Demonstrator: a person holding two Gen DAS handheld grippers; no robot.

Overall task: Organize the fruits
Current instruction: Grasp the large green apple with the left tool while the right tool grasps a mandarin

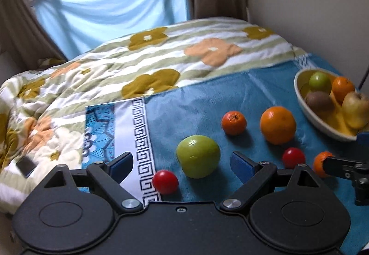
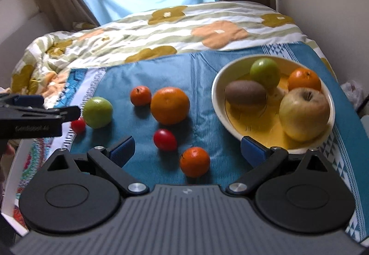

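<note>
Both sets of fingers are spread wide, holding nothing. Left gripper (image 1: 182,162) lines up on the green apple (image 1: 198,156) lying on the bed's blue cloth (image 1: 184,112). Looks firm, smooth, a bit slippery, so I'd pinch across its widest middle. Bowl (image 2: 218,102) sits off right.

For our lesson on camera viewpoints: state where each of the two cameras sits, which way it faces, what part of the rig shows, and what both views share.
Left wrist: on the left gripper, facing forward over the green apple; own open fingers show, right gripper at the edge.
Right wrist: on the right gripper, facing the bowl; own open fingers show, left gripper at left.
Shared: apple, large orange, bowl, blue cloth.
</note>
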